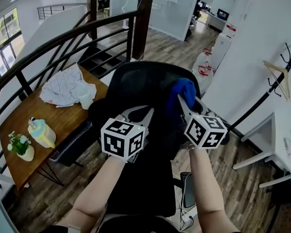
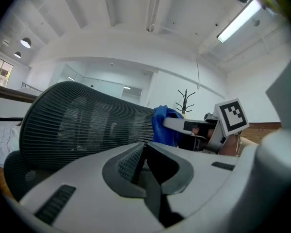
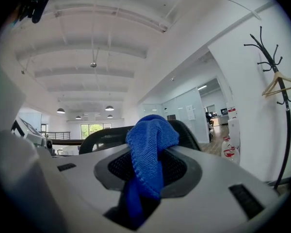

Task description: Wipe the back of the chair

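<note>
The black mesh chair back (image 1: 145,86) stands right in front of me and fills the middle of the head view. My right gripper (image 1: 183,101) is shut on a blue cloth (image 1: 182,93), which rests against the chair back's upper right part. In the right gripper view the cloth (image 3: 148,149) bulges out from between the jaws, with the chair's top edge (image 3: 106,137) behind it. My left gripper (image 1: 140,113) hovers beside the chair back, shut and holding nothing. The left gripper view shows the mesh (image 2: 82,125), the cloth (image 2: 164,125) and the right gripper (image 2: 170,124).
A wooden table (image 1: 63,123) at the left carries a crumpled white cloth (image 1: 63,89), a cup (image 1: 86,100), a yellow and blue bottle (image 1: 41,132) and a small potted plant (image 1: 20,147). A black stair railing (image 1: 53,42) curves behind. A coat stand (image 1: 287,64) and a white desk (image 1: 271,149) stand at the right.
</note>
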`<state>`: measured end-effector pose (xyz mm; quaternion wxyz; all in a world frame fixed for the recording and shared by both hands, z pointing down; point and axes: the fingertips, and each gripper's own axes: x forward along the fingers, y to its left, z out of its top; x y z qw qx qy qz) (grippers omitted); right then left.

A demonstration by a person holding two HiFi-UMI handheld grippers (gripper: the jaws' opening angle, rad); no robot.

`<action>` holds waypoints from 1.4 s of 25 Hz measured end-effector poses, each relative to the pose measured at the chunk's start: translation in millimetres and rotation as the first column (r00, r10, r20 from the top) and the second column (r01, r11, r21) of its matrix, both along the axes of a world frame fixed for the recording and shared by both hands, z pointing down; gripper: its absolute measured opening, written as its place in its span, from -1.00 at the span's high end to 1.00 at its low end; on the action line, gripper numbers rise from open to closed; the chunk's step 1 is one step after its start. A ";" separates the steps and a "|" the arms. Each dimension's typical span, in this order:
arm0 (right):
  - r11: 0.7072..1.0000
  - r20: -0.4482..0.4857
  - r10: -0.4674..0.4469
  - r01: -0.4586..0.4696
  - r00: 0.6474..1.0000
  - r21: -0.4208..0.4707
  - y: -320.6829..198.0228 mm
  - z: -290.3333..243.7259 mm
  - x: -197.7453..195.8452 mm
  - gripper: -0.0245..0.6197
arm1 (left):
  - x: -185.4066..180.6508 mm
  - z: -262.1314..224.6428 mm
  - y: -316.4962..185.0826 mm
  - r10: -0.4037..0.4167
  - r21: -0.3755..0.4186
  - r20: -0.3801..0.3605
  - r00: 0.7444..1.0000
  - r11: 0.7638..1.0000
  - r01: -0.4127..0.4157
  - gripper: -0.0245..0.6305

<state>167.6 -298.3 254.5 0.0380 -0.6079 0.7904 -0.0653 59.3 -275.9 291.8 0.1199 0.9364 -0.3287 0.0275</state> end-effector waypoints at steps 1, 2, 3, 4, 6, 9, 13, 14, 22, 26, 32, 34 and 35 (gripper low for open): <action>1.000 0.003 0.010 -0.010 1.000 0.002 2.6 -0.5 6.3 0.51 | 2.9 0.2 1.9 0.006 0.000 0.000 1.000 1.000 -0.006 0.85; 1.000 0.004 0.019 -0.019 1.000 0.005 5.1 -1.1 12.0 0.51 | 5.5 0.5 3.5 0.010 -0.001 0.000 1.000 1.000 -0.010 0.85; 1.000 0.003 0.027 -0.027 1.000 0.006 7.6 -1.5 16.8 0.51 | 7.6 1.1 4.8 0.013 -0.003 0.001 1.000 1.000 -0.013 0.85; 0.999 0.002 0.035 -0.035 0.999 0.007 10.0 -1.4 20.8 0.51 | 9.5 2.2 5.8 0.016 -0.005 0.002 1.000 1.000 -0.016 0.84; 0.999 0.000 0.048 -0.048 0.999 0.007 14.6 -0.4 27.9 0.51 | 12.6 4.5 7.7 0.022 -0.012 0.002 1.000 1.000 -0.022 0.85; 0.998 0.000 0.069 -0.069 0.998 0.005 22.2 0.6 40.1 0.50 | 16.7 7.3 10.9 0.030 -0.020 0.000 1.000 0.999 -0.030 0.85; 0.996 -0.022 0.091 -0.090 0.996 0.005 31.6 4.7 49.4 0.50 | 17.2 12.0 13.9 0.030 -0.032 -0.006 1.000 0.999 -0.030 0.85; 0.995 -0.030 0.097 -0.097 0.995 0.005 34.2 6.9 51.0 0.50 | 16.4 14.0 14.8 0.031 -0.035 -0.005 1.000 0.999 -0.031 0.85; 0.987 0.006 0.158 -0.158 0.987 -0.042 57.2 32.3 55.8 0.50 | -15.7 39.3 15.0 -0.014 -0.095 0.005 1.000 0.995 0.015 0.85; 0.984 0.049 0.156 -0.151 0.986 -0.098 61.3 63.5 41.7 0.50 | -40.8 56.0 12.0 -0.051 -0.126 0.014 0.999 0.991 0.053 0.85; 0.984 0.092 0.044 -0.027 0.995 -0.176 62.6 99.5 -18.5 0.50 | -79.1 77.7 15.6 -0.087 -0.172 0.034 0.996 0.981 0.092 0.85; 0.977 0.081 -0.036 0.052 0.996 -0.205 58.2 112.5 -49.5 0.50 | -92.1 85.6 17.1 -0.097 -0.186 0.038 0.995 0.977 0.102 0.85; 0.972 0.079 -0.074 0.089 0.994 -0.217 54.9 118.0 -65.5 0.50 | -98.2 89.4 17.7 -0.103 -0.194 0.039 0.994 0.975 0.108 0.85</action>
